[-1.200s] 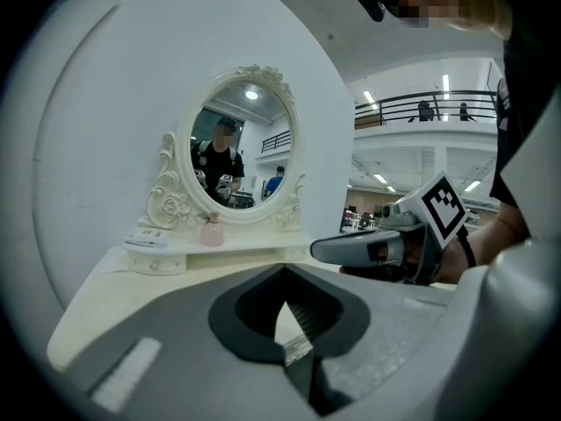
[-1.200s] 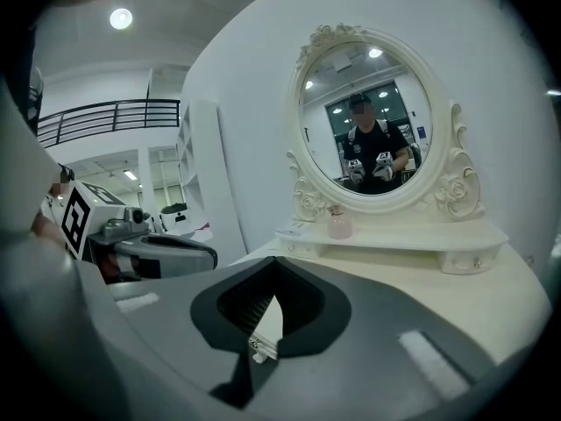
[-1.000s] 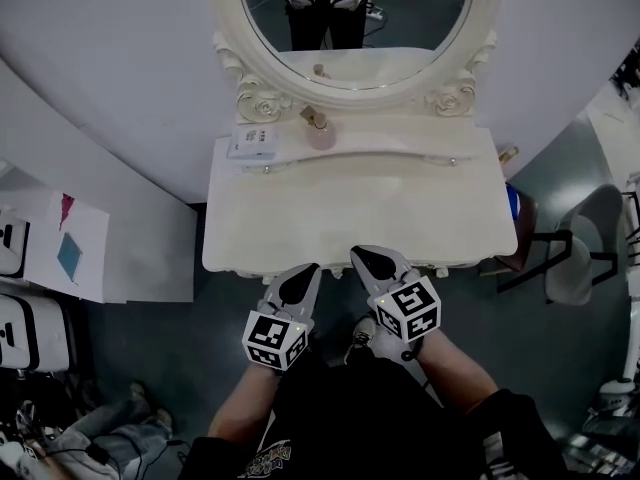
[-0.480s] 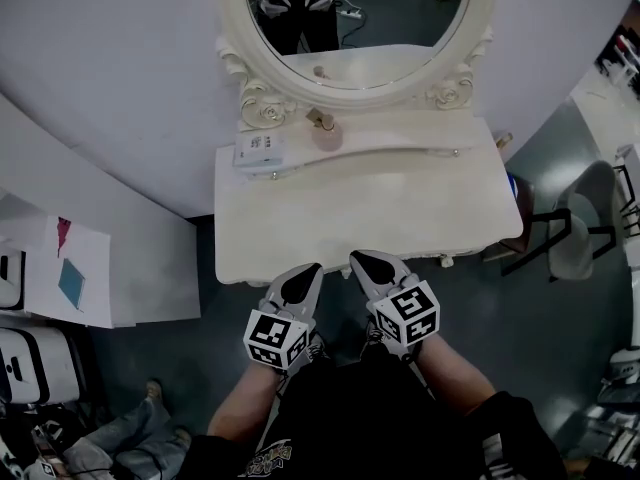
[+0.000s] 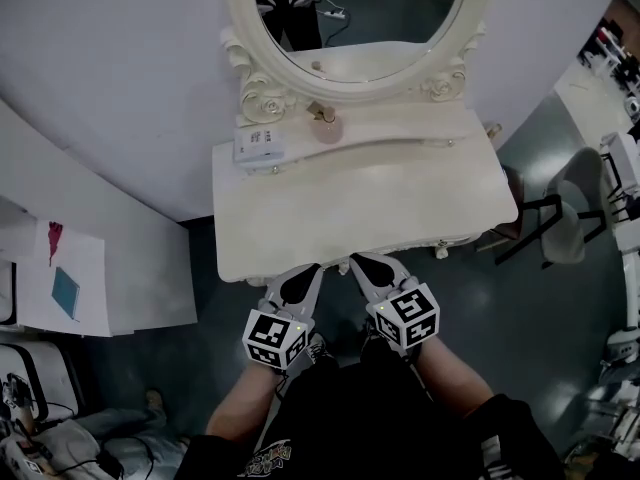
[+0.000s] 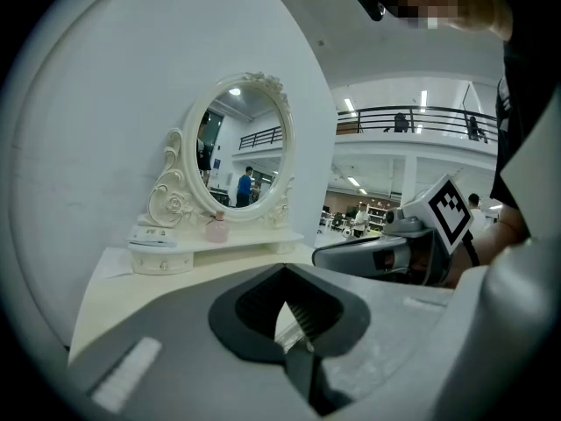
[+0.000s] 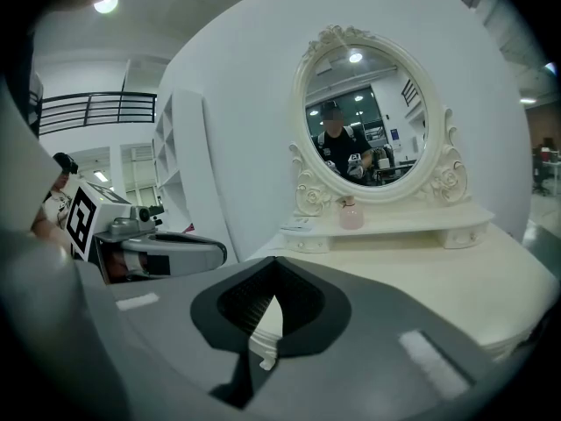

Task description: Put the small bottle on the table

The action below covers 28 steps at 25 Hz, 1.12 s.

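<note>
White curved wall (image 5: 120, 88), dark grey floor (image 5: 170, 368), cream dressing table (image 5: 360, 203), oval mirror (image 5: 385, 13), chair (image 5: 575, 203) at right.

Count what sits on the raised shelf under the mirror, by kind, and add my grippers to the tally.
small pink bottle: 1
flat white box: 1
grippers: 2, the left gripper and the right gripper, both shut with nothing between the jaws
Total: 4

We see soft, even light from white ceiling strip lights (image 6: 422, 101); the cream-white dressing table (image 5: 360, 208) glows pale. Gripper views warp and darken at their edges.
</note>
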Available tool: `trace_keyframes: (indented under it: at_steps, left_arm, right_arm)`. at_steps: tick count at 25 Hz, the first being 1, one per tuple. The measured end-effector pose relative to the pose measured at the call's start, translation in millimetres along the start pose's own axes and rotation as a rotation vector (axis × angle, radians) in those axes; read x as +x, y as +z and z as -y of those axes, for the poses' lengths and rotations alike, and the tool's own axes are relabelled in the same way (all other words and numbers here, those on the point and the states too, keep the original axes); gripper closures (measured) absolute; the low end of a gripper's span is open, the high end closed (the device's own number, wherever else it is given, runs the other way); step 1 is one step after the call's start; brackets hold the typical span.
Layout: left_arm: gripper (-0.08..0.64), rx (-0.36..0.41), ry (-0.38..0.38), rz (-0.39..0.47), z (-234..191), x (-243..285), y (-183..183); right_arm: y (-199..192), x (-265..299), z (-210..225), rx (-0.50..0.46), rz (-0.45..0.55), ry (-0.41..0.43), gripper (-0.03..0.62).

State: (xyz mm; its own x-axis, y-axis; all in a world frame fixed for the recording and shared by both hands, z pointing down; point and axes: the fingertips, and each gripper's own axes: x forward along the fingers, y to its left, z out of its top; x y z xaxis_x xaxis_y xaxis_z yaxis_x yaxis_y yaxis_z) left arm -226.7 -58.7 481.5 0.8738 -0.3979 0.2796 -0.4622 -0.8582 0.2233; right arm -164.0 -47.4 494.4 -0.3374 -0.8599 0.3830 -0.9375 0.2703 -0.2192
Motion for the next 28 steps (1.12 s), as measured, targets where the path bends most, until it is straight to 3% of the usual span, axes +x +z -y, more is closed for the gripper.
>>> trace_keyframes:
  at_steps: [28]
  left_arm:
    - [0.56, 0.022, -0.086, -0.021, -16.6, -29.0, -16.5]
  right_arm:
    - [-15.6, 10.2, -38.8, 0.037, 0.022, -0.07, 0.565]
